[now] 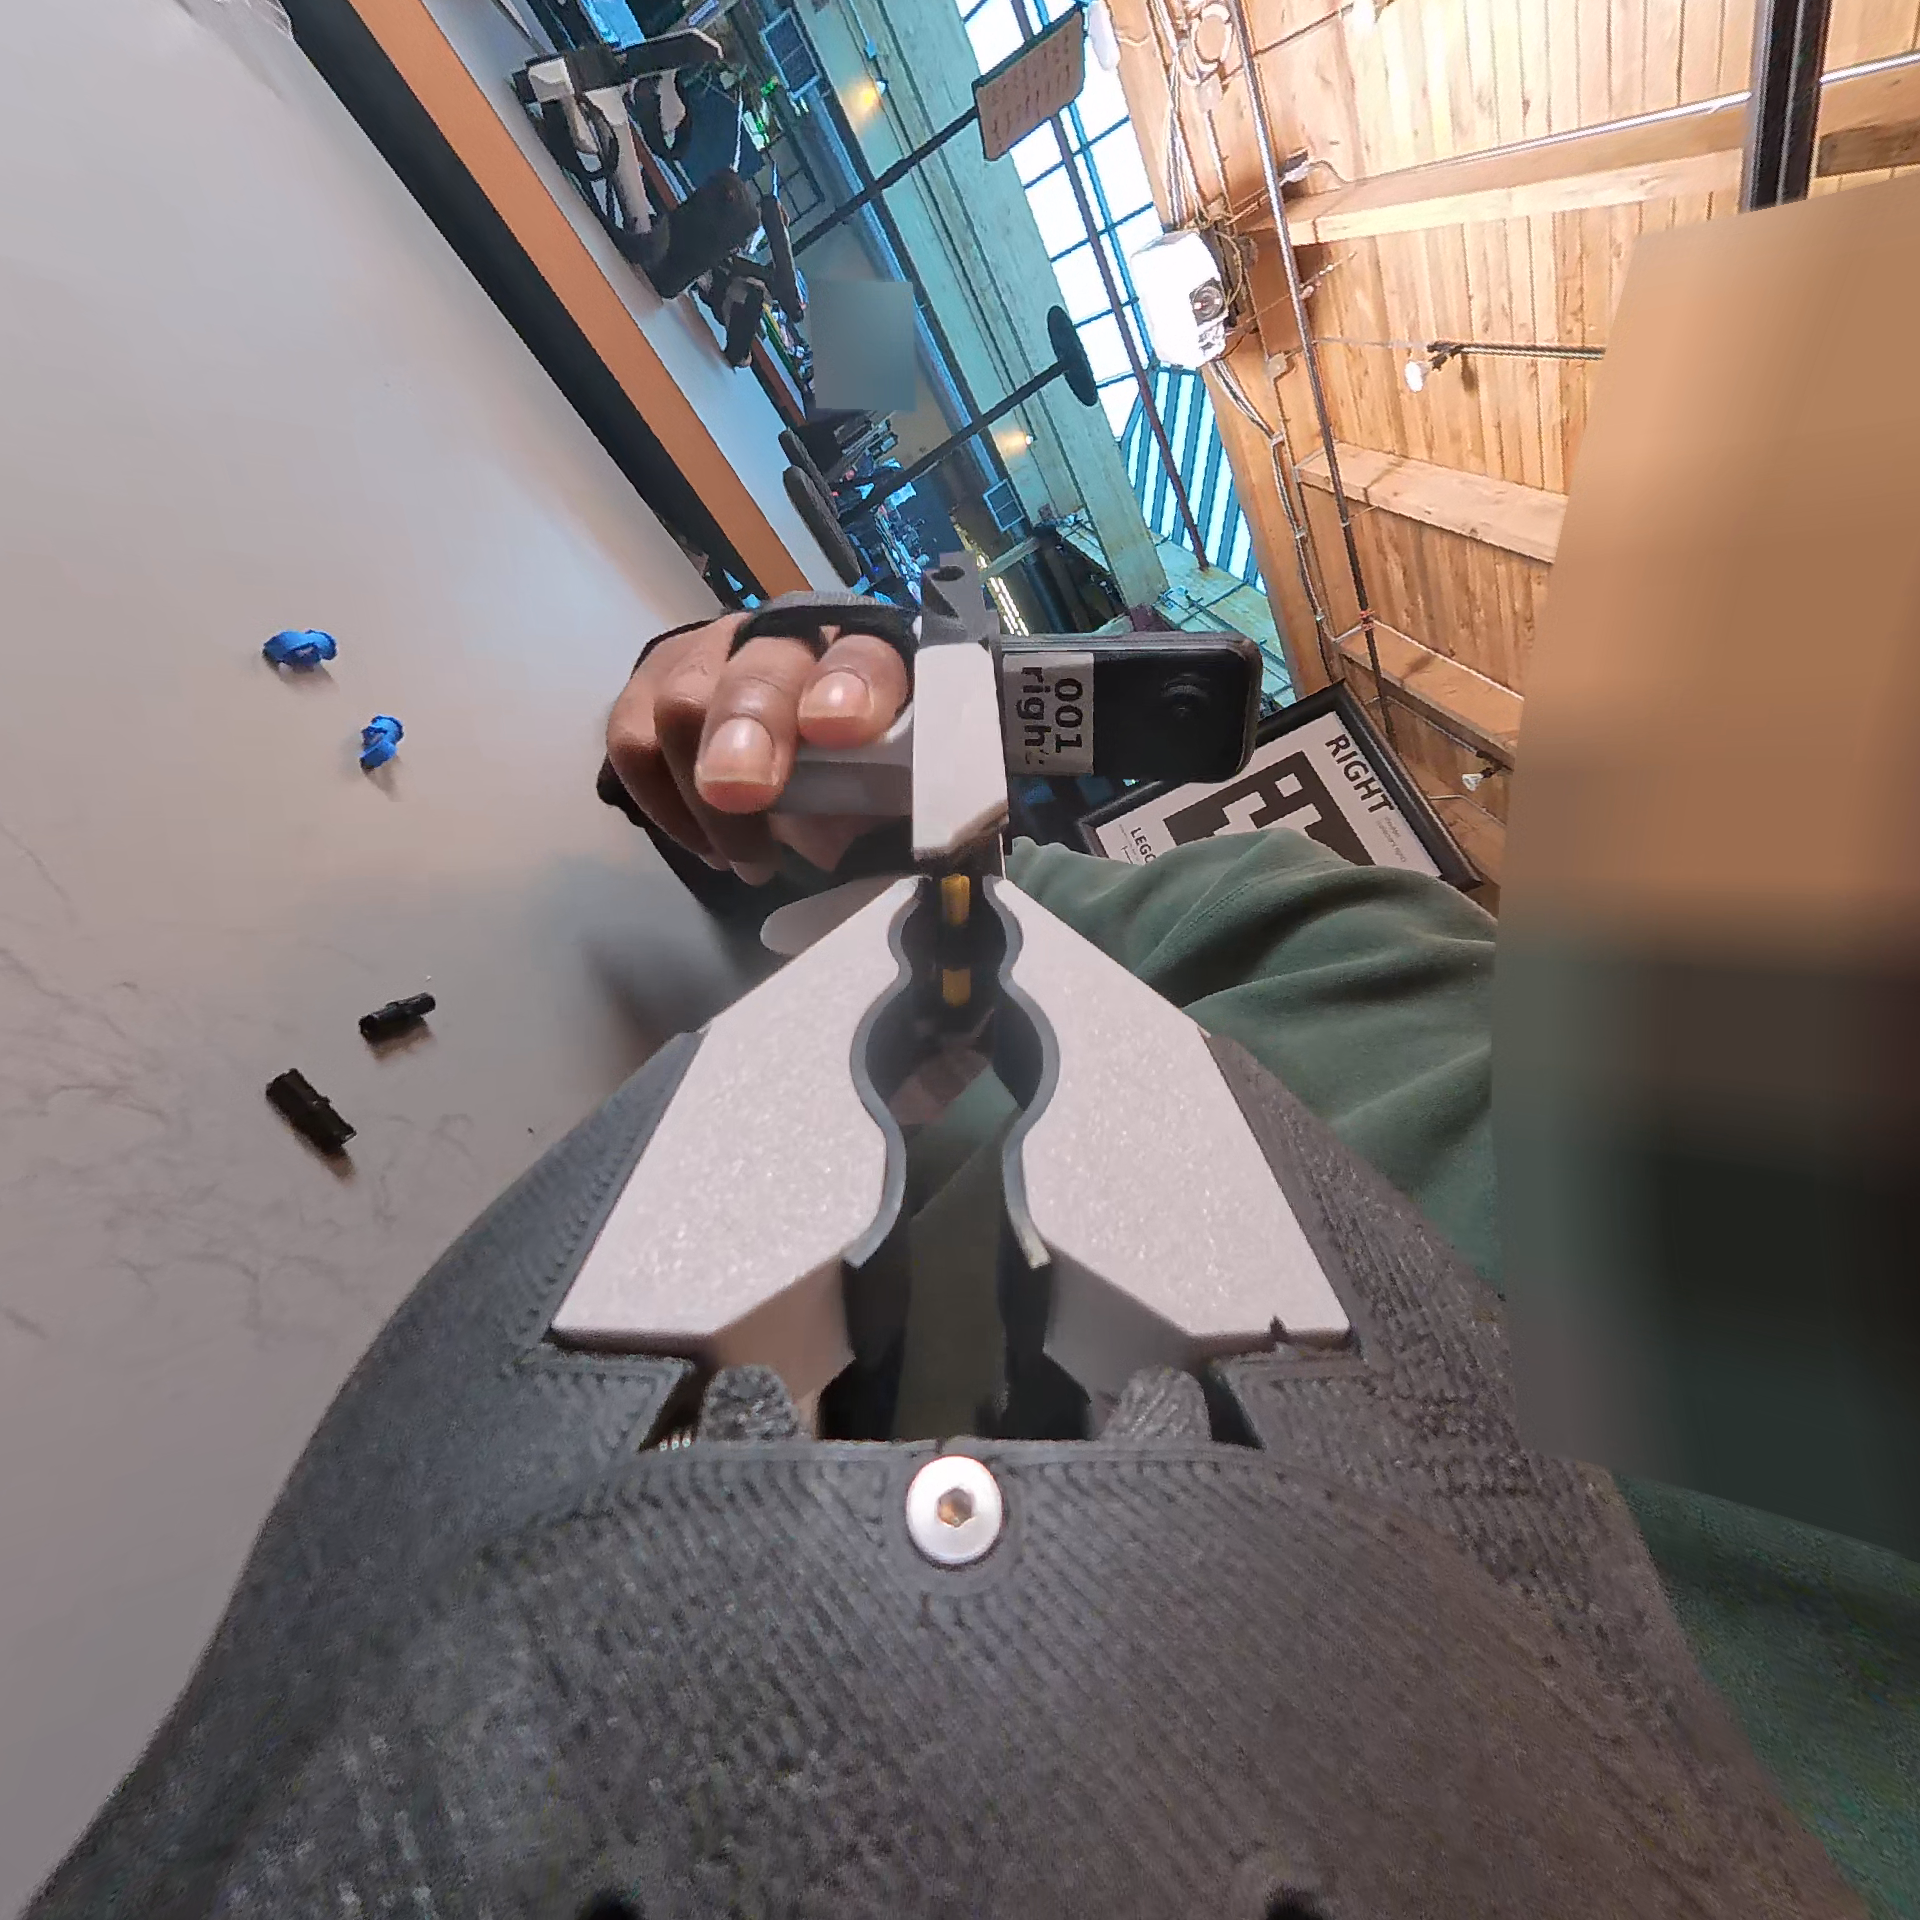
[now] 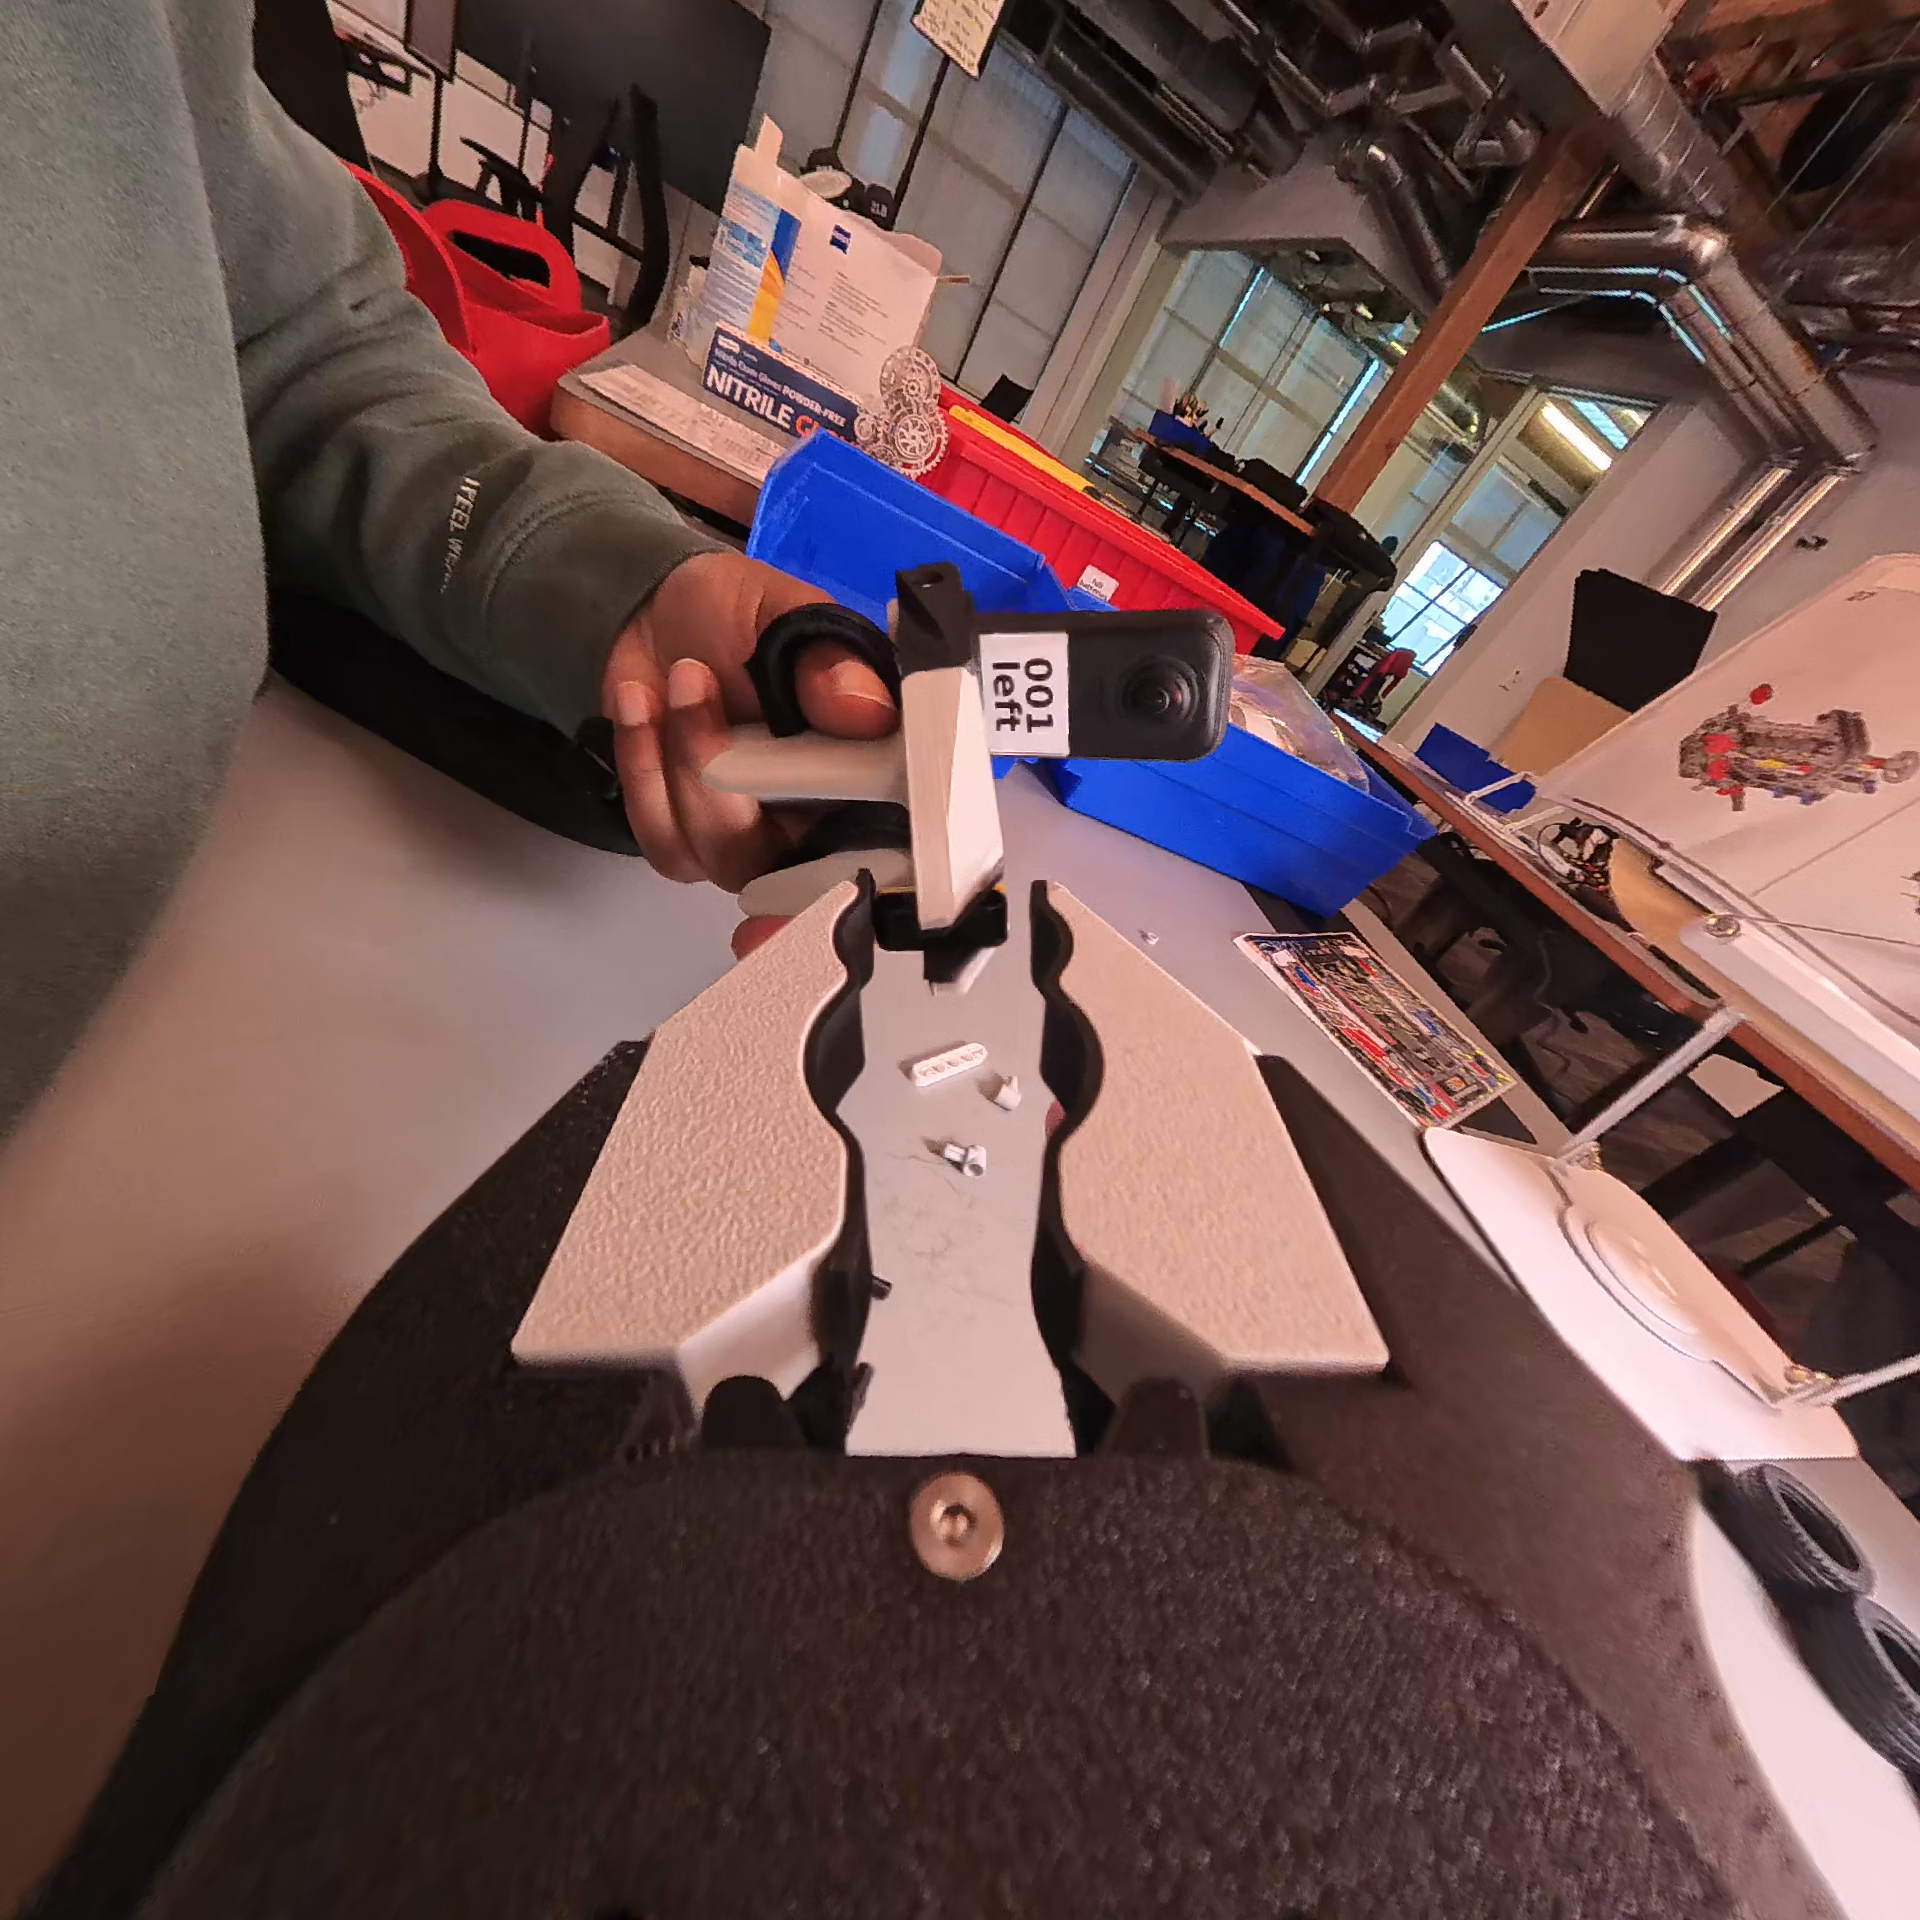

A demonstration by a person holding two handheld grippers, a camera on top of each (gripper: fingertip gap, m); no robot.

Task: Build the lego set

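In the left wrist view my left gripper (image 1: 954,914) is shut on a small black and yellow lego piece (image 1: 954,982), held up off the grey table (image 1: 208,416). The right gripper (image 1: 954,847), held by a hand, meets that piece tip to tip. In the right wrist view my right gripper (image 2: 951,899) is open, its jaws on either side of the black piece (image 2: 904,925). The left gripper (image 2: 948,920) holds the piece from above. A small gap shows at the right jaw.
Two blue pieces (image 1: 299,646) (image 1: 381,740) and two black pins (image 1: 397,1016) (image 1: 310,1112) lie on the table. A white beam (image 2: 948,1065), small grey pieces (image 2: 961,1158), a booklet (image 2: 1371,1023), black tyres (image 2: 1808,1538) and blue bins (image 2: 1247,821) show beyond my right gripper.
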